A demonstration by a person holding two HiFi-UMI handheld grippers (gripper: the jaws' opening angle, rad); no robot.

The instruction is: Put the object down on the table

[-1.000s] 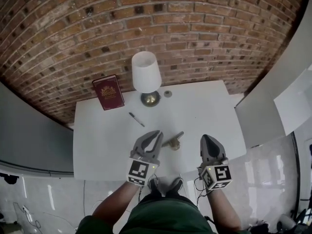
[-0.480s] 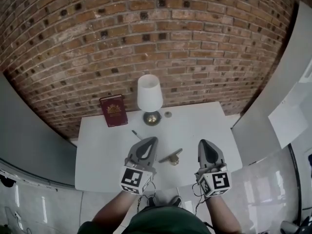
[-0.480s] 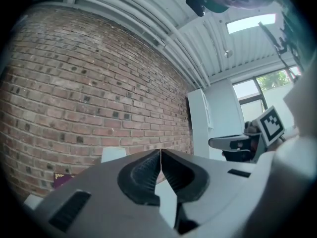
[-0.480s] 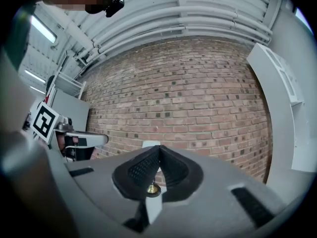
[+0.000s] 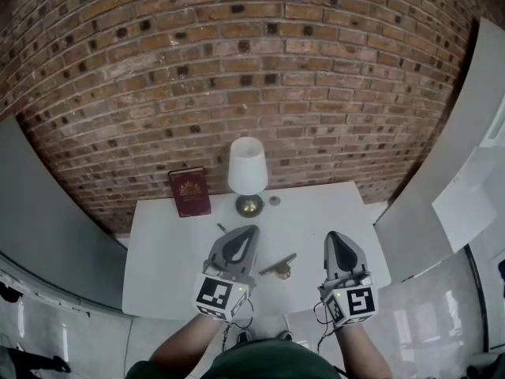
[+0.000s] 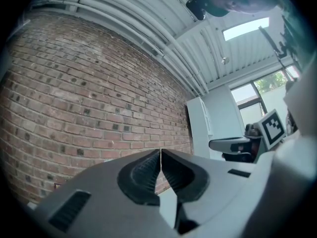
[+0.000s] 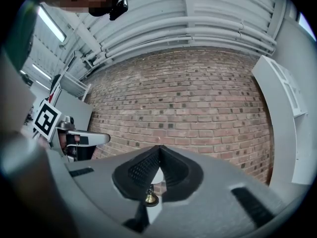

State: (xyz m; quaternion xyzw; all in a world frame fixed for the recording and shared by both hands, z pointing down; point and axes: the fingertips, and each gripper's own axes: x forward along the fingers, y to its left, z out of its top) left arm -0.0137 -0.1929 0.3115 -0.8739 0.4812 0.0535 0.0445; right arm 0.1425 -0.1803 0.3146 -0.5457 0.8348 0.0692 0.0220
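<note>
A small brass object with a dark handle [image 5: 278, 267] lies on the white table [image 5: 166, 259], between my two grippers and held by neither. The left gripper [image 5: 251, 229] hangs over the table's front part, just left of the object. In the left gripper view its jaws [image 6: 160, 150] meet tip to tip with nothing between them. The right gripper [image 5: 335, 235] hovers to the object's right, and its jaws [image 7: 159, 147] are also closed and empty. Both point toward the brick wall.
At the table's back stand a lamp with a white shade [image 5: 248, 168] and a brass base, a red book [image 5: 190, 192] to its left and a small round thing [image 5: 274, 200] to its right. A dark pen [image 5: 222, 228] lies near the left gripper's tip. White panels flank the table.
The head view has tilted up, so more brick wall shows and the table looks smaller. Both grippers keep their places beside the brass object, which has not moved.
</note>
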